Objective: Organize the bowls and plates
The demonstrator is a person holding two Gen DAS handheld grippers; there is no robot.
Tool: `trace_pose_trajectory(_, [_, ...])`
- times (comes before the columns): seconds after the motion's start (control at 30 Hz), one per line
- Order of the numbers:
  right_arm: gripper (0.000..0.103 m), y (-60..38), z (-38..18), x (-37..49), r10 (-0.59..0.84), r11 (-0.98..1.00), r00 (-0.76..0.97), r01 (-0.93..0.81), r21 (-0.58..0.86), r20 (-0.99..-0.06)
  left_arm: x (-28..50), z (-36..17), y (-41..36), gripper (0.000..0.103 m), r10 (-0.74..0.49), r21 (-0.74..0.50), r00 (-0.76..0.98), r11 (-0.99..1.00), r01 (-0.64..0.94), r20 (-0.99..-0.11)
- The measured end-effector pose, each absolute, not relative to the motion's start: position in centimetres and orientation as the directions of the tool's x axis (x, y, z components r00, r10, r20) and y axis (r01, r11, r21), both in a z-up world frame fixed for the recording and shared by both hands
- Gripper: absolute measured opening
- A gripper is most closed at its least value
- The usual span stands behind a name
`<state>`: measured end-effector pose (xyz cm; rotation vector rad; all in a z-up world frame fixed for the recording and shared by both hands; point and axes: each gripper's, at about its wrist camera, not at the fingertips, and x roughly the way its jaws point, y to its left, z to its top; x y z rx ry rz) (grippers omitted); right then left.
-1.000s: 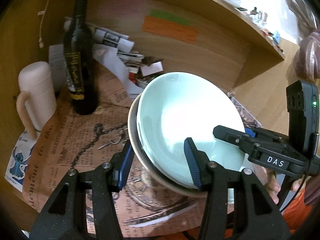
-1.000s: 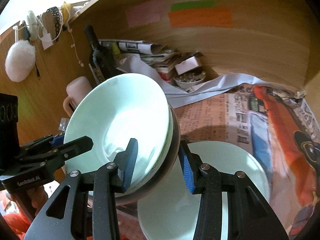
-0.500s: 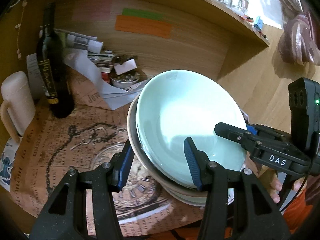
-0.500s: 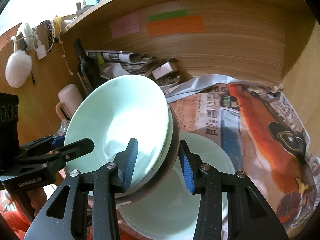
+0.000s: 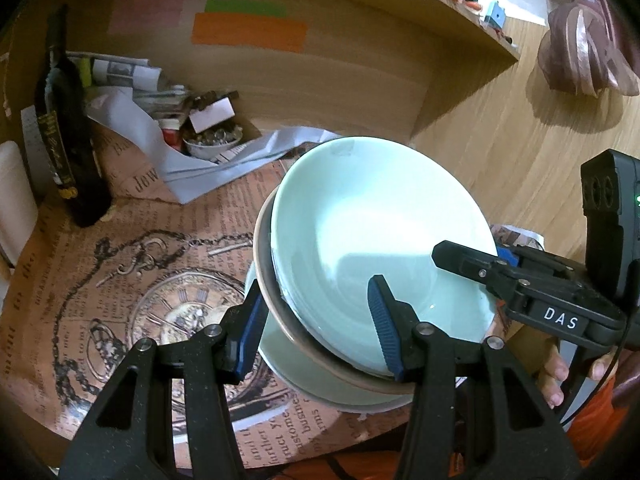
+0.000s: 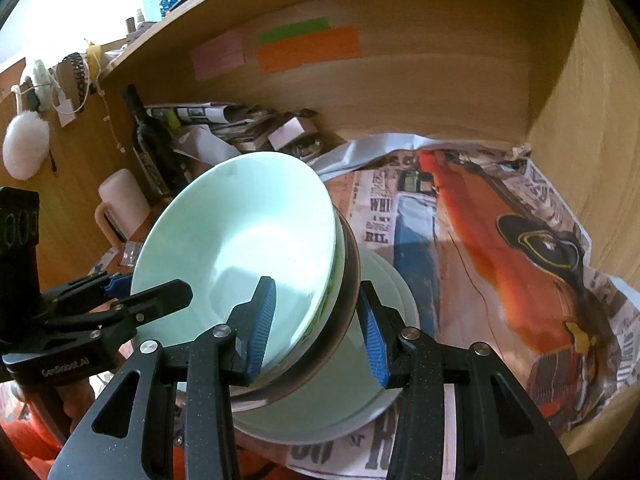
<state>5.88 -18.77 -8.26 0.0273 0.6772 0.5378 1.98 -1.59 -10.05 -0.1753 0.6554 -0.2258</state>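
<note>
Between both claws, bowl stack (image 5: 380, 248) tilted twd shelf.

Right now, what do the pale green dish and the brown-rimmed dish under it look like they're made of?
The pale green dish looks like glazed ceramic: smooth, glossy, with soft reflections. The brown-rimmed dish beneath looks like ceramic too, with a duller rim, though only its edge shows.
</note>
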Motion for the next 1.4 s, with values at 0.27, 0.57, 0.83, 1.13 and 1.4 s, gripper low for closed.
trace_pose_trajectory(0.27, [0.038, -19.2, -9.5, 6.6, 0.476, 0.868, 0.627, -0.445, 0.218, -0.616, 2.8, -11.5, -2.2, 0.051, -0.270, -0.244, 0.737, 0.959, 0.146, -0.619])
trace_pose_trajectory(0.57, [0.038, -19.2, -10.2, 7.6, 0.473, 0.872, 0.616, -0.428, 0.237, -0.630, 3.9, -12.4, -2.4, 0.051, -0.276, -0.244, 0.718, 0.958, 0.152, -0.639])
trace_pose_trajectory(0.83, [0.042, -19.0, -10.4, 7.5, 0.474, 0.867, 0.626, -0.455, 0.204, -0.620, 3.9, -12.8, -1.5, 0.051, -0.338, -0.297, 0.713, 0.936, 0.188, -0.615])
trace_pose_trajectory(1.13, [0.047, -19.1, -10.2, 7.2, 0.452, 0.878, 0.655, -0.446, 0.173, -0.605, 3.0, -12.1, -1.1, 0.051, -0.289, -0.256, 0.758, 0.952, 0.166, -0.585])
trace_pose_trajectory(1.4, [0.054, -20.2, -6.7, 4.6, 0.454, 0.883, 0.746, -0.448, 0.137, -0.488, 0.5, -8.5, -0.6, 0.051, -0.210, -0.193, 0.864, 0.972, 0.134, -0.459])
